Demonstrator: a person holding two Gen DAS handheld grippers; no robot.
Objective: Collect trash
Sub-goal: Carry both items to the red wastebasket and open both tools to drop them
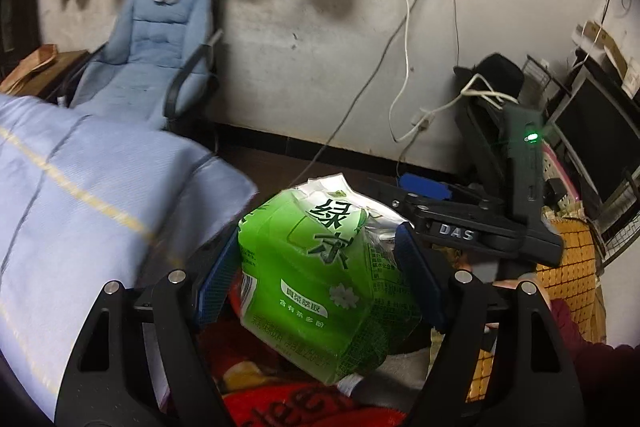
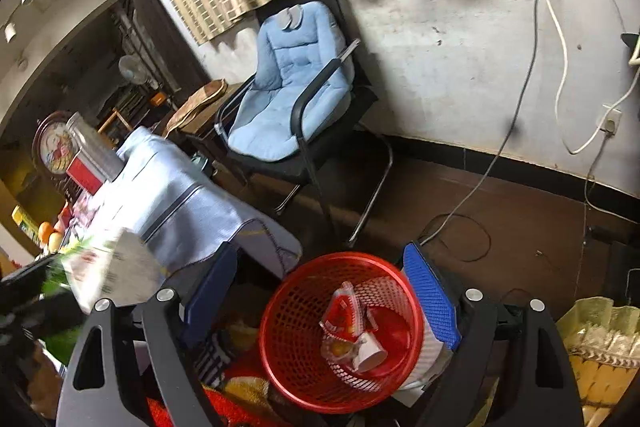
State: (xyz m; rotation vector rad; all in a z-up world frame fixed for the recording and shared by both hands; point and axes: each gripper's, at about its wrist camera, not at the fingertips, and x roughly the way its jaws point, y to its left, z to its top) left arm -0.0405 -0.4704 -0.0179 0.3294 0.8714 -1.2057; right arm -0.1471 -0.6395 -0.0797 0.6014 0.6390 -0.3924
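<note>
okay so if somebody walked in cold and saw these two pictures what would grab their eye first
Probably the bright green drink carton, crumpled and clamped between the left gripper fingers, filling the lower middle of the left wrist view. Next, the red mesh basket low in the right wrist view, between the open fingers of the right gripper, with crumpled wrappers already inside. Behind both, a pale blue padded chair stands against the stained white wall.

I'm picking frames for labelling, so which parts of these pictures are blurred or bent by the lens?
Left wrist view: the green carton in the left claw is sharp, while the blue cloth is smeared. Right wrist view: the red basket between the right claw's fingers is sharp, the carton at left streaks; the wall's black strip bows.
</note>
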